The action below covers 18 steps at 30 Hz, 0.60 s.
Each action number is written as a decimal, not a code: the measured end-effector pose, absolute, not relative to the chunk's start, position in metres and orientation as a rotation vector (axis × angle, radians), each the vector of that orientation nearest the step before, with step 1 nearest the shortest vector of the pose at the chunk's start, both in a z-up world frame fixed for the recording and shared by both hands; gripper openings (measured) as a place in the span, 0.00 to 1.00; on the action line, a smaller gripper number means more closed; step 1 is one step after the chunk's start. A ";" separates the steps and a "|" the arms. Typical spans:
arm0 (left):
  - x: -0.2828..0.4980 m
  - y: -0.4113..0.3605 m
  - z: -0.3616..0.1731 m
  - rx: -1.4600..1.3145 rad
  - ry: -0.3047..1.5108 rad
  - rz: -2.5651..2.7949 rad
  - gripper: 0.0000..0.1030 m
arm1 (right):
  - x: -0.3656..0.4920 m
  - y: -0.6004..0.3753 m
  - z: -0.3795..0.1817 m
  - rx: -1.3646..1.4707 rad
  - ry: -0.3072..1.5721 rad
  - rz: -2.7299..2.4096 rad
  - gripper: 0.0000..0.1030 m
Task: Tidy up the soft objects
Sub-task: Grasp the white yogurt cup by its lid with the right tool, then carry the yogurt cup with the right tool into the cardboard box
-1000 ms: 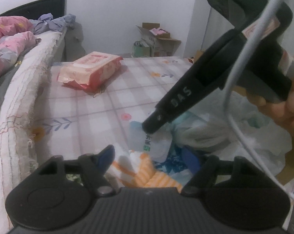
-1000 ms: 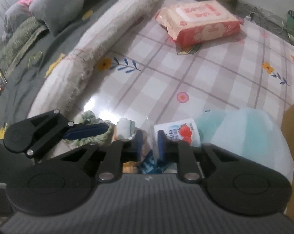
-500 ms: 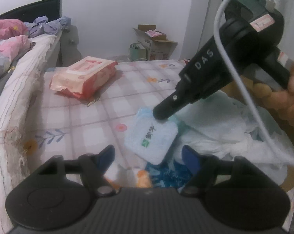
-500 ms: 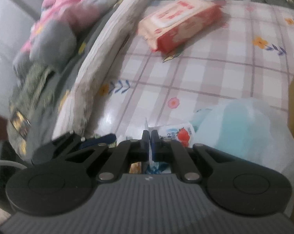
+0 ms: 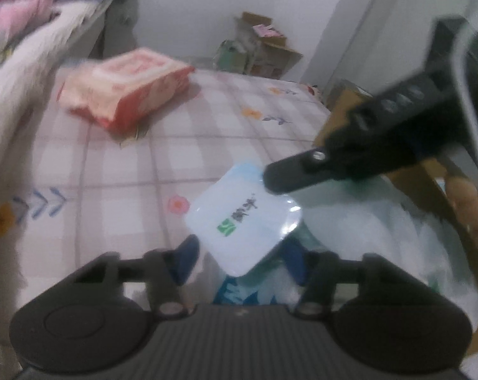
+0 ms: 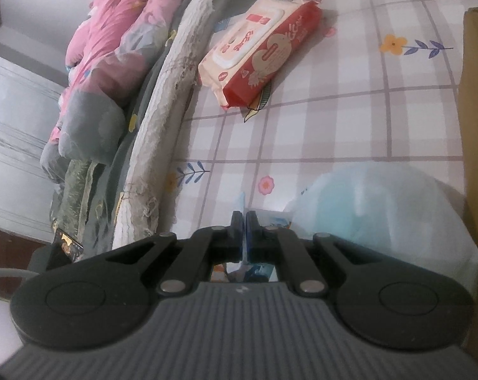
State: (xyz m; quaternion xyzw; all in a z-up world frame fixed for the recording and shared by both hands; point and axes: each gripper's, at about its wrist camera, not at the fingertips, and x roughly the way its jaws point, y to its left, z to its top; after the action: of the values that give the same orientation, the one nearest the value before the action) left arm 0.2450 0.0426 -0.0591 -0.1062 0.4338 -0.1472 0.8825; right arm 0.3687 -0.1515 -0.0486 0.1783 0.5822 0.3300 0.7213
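A pale blue tissue pack (image 5: 245,221) with a green logo hangs tilted above the checked tablecloth (image 5: 128,174). My right gripper (image 5: 269,182) is shut on its upper edge; in the right wrist view only a thin pale strip (image 6: 242,201) shows above the right gripper (image 6: 242,218). My left gripper (image 5: 240,261) is closing, and the pack's lower corner sits between its blue pads (image 5: 186,261) without clear contact. A red and pink wipes pack (image 5: 125,91) lies farther back on the cloth, also seen as the wipes pack (image 6: 261,47).
A white plastic bag (image 5: 381,237) of soft blue things lies at the right, beside a brown cardboard box (image 6: 476,126). A bed with a pink quilt (image 6: 112,47) borders the left side. More cardboard boxes (image 5: 264,50) stand in the far corner.
The right gripper shut on the tissue pack's edge and carried it up and toward the left gripper. The left gripper's jaws have narrowed around the pack's lower corner.
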 end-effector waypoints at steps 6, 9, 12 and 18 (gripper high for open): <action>0.245 0.043 -0.060 -0.260 0.890 -0.288 0.53 | 0.373 -0.152 -0.053 0.427 1.301 0.736 0.01; 0.243 0.045 -0.060 -0.275 0.881 -0.274 0.52 | 0.373 -0.151 -0.054 0.428 1.297 0.743 0.01; 0.240 0.049 -0.054 -0.284 0.865 -0.261 0.52 | 0.373 -0.150 -0.053 0.445 1.296 0.748 0.01; 0.228 0.056 -0.031 -0.270 0.807 -0.232 0.52 | 0.369 -0.145 -0.038 0.473 1.266 0.778 0.01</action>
State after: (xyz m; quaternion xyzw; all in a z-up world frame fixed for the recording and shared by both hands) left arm 0.2279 0.0562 -0.0309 -0.1307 0.3904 -0.1122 0.9044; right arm 0.3694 -0.1451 -0.0385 0.2133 0.5706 0.3506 0.7113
